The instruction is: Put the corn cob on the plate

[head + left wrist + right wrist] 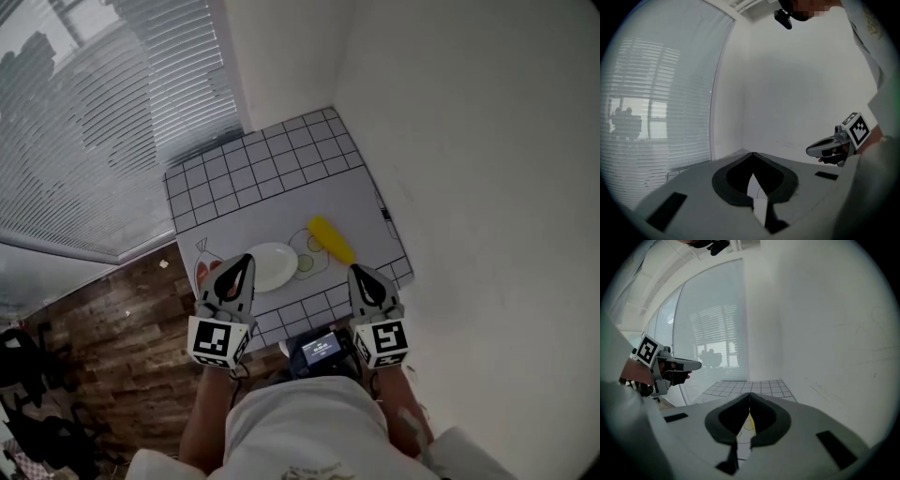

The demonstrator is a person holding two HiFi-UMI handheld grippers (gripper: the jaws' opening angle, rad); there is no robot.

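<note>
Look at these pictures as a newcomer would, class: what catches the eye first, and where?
The bright yellow corn cob stands out first, lying on the grid-edged mat just right of the white plate, not on it. Next the eye meets the left gripper and right gripper over the mat's near edge, both with jaws shut and empty.

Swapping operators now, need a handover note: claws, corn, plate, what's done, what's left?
Left claw: shut, empty, overlapping the plate's left edge in the head view.
Right claw: shut, empty, short of the corn cob.
Corn cob: lying on the mat, right of the plate, not on it.
Done: nothing yet.
Left: open a claw, grip the cob, set it on the plate.
</note>
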